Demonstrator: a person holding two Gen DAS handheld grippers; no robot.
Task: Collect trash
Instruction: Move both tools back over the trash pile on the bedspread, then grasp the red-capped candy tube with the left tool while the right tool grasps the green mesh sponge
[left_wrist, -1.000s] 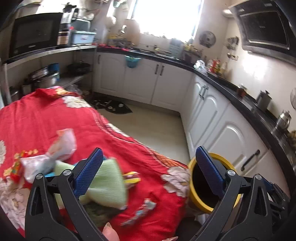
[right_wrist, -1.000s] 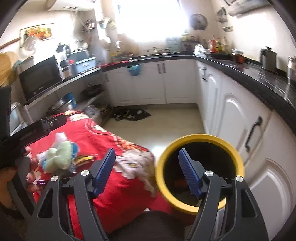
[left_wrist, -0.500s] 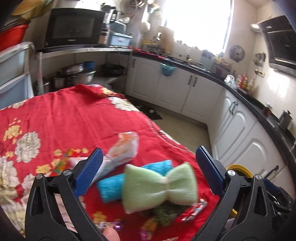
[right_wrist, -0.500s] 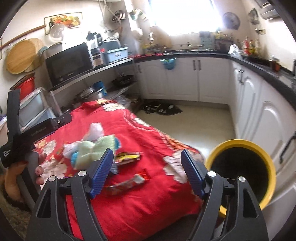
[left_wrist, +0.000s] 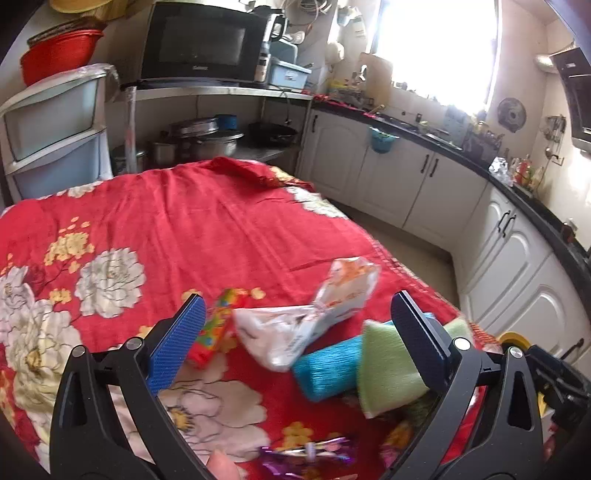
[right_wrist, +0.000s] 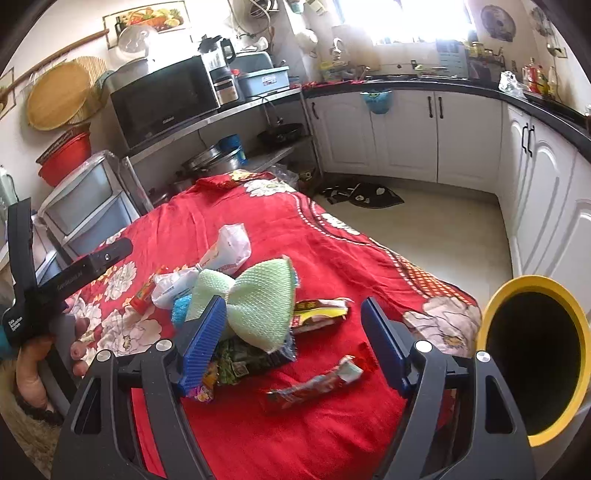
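Right wrist view: the right gripper (right_wrist: 291, 339) gapes wide, empty, above a red foil wrapper (right_wrist: 314, 384) on the red flowered cloth (right_wrist: 258, 443); a yellow-rimmed black bin (right_wrist: 495, 306) stands right. The left gripper (left_wrist: 295, 347), likewise open and empty, frames a crumpled white wrapper (left_wrist: 295, 328). Lettering is unreadable.

Trash sat clustered on the red floral cloth (right_wrist: 258, 229): crumpled white bag (right_wrist: 225, 251), green and yellow wrapper (right_wrist: 319, 314), red and white wrapper (right_wrist: 317, 382), small red packet (right_wrist: 142, 295). Yellow-rimmed black bin (right_wrist: 535, 354) stood upright just beside the cloth's edge.
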